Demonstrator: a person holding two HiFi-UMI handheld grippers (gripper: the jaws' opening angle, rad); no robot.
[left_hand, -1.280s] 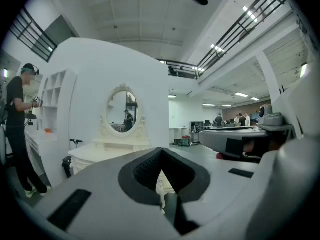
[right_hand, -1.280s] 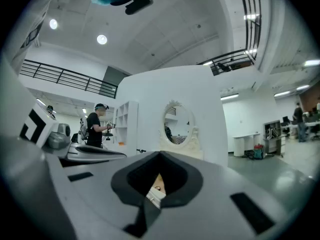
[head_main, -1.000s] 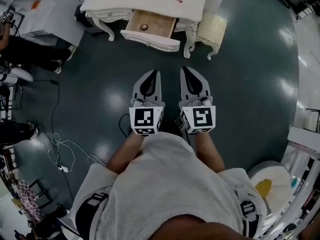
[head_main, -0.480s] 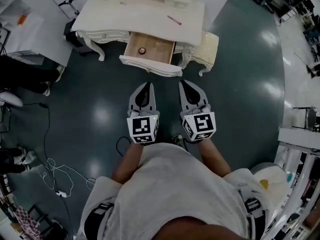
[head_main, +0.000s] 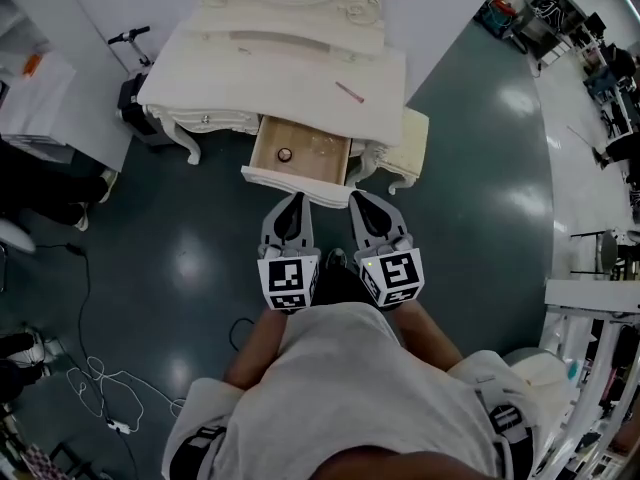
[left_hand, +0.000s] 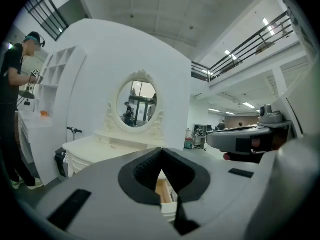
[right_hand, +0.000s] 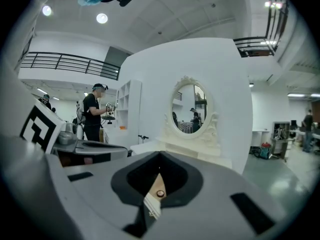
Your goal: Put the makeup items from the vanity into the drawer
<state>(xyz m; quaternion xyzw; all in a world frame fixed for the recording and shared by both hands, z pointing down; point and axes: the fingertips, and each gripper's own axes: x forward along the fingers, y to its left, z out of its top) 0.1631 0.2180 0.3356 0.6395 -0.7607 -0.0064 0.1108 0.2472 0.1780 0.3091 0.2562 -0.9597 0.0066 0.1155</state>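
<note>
Ahead stands a carved cream vanity [head_main: 270,78] with an open, wood-lined drawer [head_main: 296,182].

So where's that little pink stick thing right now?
In the head view, the pink stick lies on the vanity top, toward its right end, just beyond the open drawer and ahead of the person's right claw.

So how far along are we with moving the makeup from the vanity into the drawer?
Done: the drawer stands open with a small round item already inside. In hand: nothing; the left gripper and right gripper are both shut and empty, in front of the drawer. Left: the thin pink item on the vanity top.
</note>
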